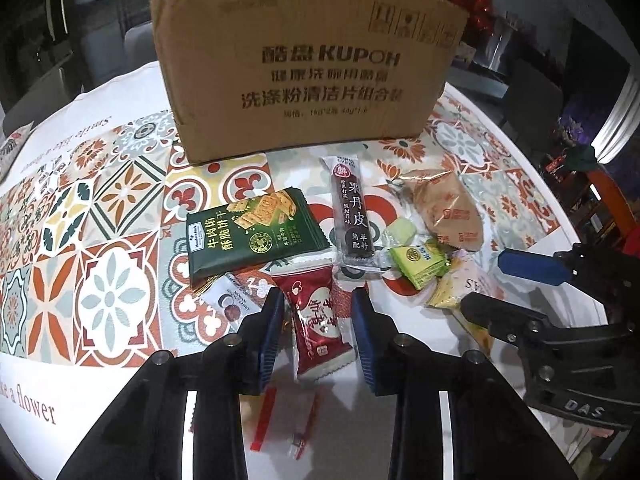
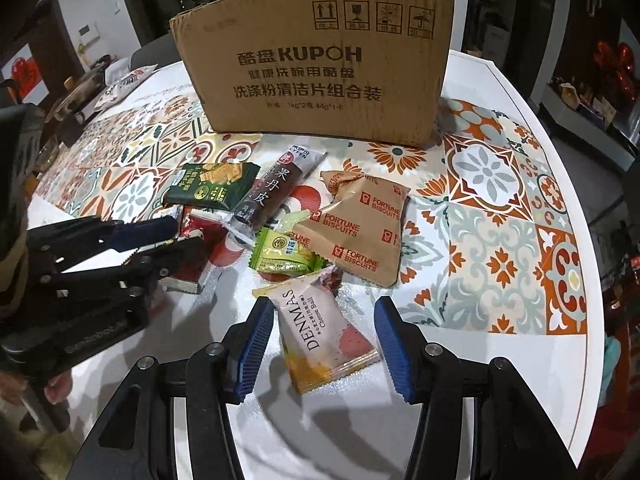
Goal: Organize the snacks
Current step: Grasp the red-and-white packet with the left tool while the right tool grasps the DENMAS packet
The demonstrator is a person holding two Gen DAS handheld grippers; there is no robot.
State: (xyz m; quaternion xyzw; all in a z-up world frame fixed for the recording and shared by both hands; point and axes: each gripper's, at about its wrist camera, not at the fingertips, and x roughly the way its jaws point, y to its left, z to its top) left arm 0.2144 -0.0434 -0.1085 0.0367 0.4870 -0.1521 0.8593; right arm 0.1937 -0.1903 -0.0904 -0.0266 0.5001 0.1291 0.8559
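Observation:
A pile of snack packets lies on the patterned tablecloth in front of a cardboard box (image 1: pixel 308 64), which also shows in the right wrist view (image 2: pixel 316 68). My left gripper (image 1: pixel 318 312) is open, its blue pads on either side of a red packet (image 1: pixel 316 316) without touching it. My right gripper (image 2: pixel 324 320) is open around a white DENMAS Cheese Ball packet (image 2: pixel 320 332). The left gripper also shows at the left of the right wrist view (image 2: pixel 152 240). Also in the pile are a green biscuit packet (image 1: pixel 252 232), a dark fruit-leather bar (image 1: pixel 354 216), a brown Fortune Biscuits bag (image 2: pixel 356 228) and a light green packet (image 2: pixel 284 254).
A red-striped clear wrapper (image 1: pixel 288 420) lies under my left gripper. The round table's edge (image 2: pixel 560 184) curves along the right. A small white candy packet (image 1: pixel 230 304) lies left of the red one. A bag and dishes (image 2: pixel 100 88) sit at the table's far left.

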